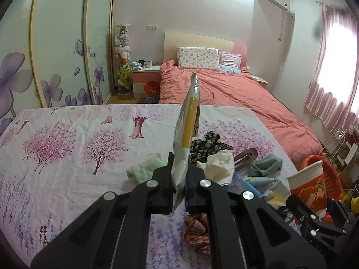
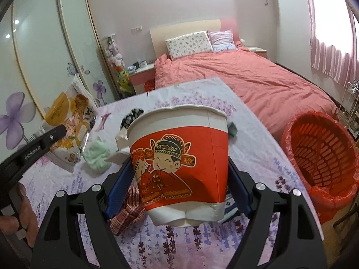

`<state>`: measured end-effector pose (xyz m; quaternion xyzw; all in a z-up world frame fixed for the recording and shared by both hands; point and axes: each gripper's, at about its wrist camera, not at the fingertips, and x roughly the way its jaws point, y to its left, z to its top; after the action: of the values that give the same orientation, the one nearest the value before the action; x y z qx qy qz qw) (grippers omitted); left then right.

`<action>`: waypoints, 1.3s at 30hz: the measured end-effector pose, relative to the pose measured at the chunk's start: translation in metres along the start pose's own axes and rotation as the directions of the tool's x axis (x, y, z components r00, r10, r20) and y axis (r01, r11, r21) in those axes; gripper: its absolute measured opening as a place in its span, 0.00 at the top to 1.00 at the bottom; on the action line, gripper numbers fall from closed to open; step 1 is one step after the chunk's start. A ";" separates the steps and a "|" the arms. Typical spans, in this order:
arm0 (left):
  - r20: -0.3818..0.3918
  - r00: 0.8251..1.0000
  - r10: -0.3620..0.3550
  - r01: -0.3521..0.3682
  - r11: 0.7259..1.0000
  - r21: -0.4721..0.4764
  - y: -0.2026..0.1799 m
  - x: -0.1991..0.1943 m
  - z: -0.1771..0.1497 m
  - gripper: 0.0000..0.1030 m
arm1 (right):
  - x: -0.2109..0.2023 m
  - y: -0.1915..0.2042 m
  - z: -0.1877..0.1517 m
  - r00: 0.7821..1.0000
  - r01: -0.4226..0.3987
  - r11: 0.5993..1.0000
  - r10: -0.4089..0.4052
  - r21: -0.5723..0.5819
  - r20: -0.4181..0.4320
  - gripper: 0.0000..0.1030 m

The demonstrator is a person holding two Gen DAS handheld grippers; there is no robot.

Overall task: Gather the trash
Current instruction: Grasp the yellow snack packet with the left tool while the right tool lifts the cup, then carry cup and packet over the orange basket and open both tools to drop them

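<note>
**Both grippers hold trash above the table**

An orange bin (image 2: 323, 157) stands beside the floral-clothed table (image 1: 67, 134). The right gripper (image 2: 181, 179) is clamped on a red paper cup (image 2: 179, 157). The left gripper (image 1: 179, 183) pinches a snack wrapper (image 1: 186, 121) upright

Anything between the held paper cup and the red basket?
Nothing: right wrist view shows only bare floral cloth between the paper cup and the red basket.

A flat snack wrapper (image 1: 189, 121) stands on edge; a red-and-white paper cup (image 2: 179, 163) is upright.
</note>
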<state>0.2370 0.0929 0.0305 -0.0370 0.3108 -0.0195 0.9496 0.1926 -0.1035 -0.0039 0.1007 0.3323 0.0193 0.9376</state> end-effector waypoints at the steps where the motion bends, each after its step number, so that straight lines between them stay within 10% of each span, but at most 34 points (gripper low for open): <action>1: 0.002 1.000 -0.004 0.004 1.000 0.002 -0.002 -0.002 0.001 0.92 | -0.003 -0.002 0.002 1.000 0.000 1.000 0.000 0.001 0.008 0.24; 18: -0.013 0.979 -0.201 0.202 0.976 0.083 -0.092 -0.026 -0.004 0.92 | -0.030 -0.080 0.009 0.989 0.120 0.991 -0.124 0.060 0.082 0.24; 39: -0.108 0.900 -0.421 0.435 0.882 0.181 -0.239 -0.007 -0.018 0.92 | -0.043 -0.194 0.010 0.949 0.270 0.934 -0.299 0.233 0.103 0.24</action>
<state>0.2173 -0.1458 0.0393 -0.0082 0.3223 -0.2610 0.9099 0.1591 -0.2997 -0.0087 0.1539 0.2784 -0.1601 0.9345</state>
